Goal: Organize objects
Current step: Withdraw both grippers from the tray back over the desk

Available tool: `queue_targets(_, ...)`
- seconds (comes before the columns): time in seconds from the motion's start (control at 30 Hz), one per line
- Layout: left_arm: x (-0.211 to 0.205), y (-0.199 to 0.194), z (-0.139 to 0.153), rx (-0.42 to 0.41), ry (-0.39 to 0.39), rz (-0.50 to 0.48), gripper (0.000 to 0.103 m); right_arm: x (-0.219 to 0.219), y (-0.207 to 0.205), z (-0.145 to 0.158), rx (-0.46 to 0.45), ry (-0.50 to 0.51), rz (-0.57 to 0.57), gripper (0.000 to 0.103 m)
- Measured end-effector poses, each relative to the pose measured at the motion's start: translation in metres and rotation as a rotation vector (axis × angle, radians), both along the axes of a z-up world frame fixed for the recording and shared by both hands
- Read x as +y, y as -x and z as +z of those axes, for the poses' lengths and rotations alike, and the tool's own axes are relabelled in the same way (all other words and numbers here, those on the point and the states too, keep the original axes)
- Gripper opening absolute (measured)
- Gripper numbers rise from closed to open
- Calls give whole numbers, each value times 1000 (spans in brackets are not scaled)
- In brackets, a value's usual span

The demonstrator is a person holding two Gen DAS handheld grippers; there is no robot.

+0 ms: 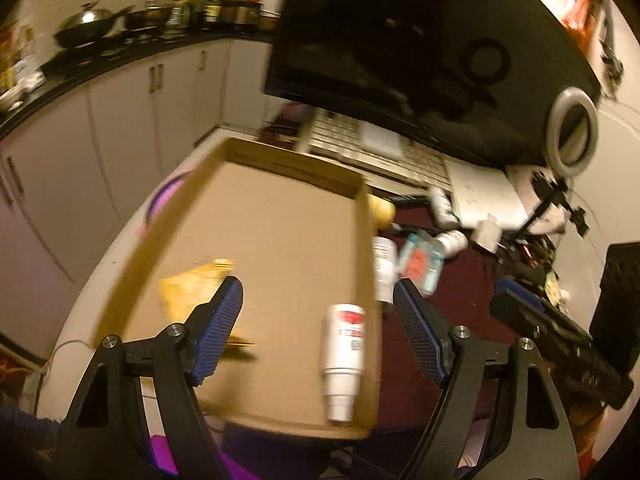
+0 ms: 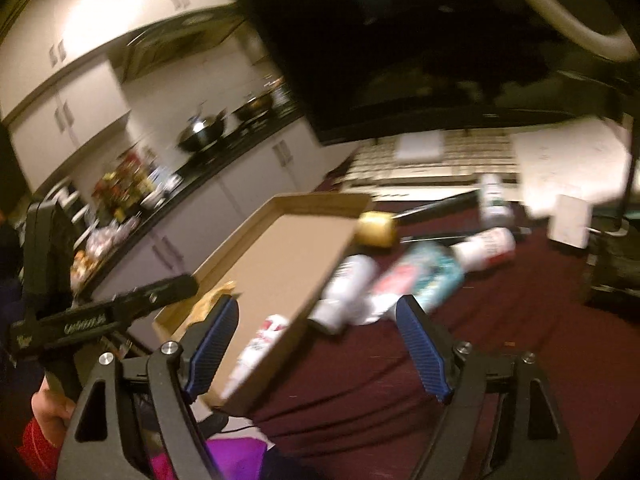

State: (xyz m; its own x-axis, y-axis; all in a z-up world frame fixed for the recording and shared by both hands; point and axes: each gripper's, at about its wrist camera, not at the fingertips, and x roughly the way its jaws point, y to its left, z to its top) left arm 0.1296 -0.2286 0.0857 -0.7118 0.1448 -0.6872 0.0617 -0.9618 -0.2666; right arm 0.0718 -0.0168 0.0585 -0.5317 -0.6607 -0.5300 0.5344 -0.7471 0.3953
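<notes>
A shallow brown cardboard tray (image 1: 280, 248) already holds a white plastic bottle with a red label (image 1: 344, 356) lying near its right wall, and a crumpled yellow packet (image 1: 192, 292). Outside that wall, on the dark red cloth (image 2: 500, 340), lie another white bottle (image 2: 348, 284) and a teal-and-red pack (image 2: 420, 276), long axes slanting away. The right gripper (image 2: 318, 322) is nearer them; the left gripper (image 1: 318, 304) hangs above the tray. Both gape wide, holding nothing.
</notes>
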Motion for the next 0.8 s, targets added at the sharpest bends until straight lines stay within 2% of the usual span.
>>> queue_targets(0.37, 83, 34, -4, -29, -13, -209, 79, 81, 15, -9, -44, 44, -216, 83)
queue_targets(0.57, 102, 44, -16, -71, -26, -265, 79, 101, 17, -15, -56, 54, -259, 84)
queue_targets(0.8, 109, 57, -27, -108, -28, -270, 79, 113, 25, -22, -83, 74, -289, 84)
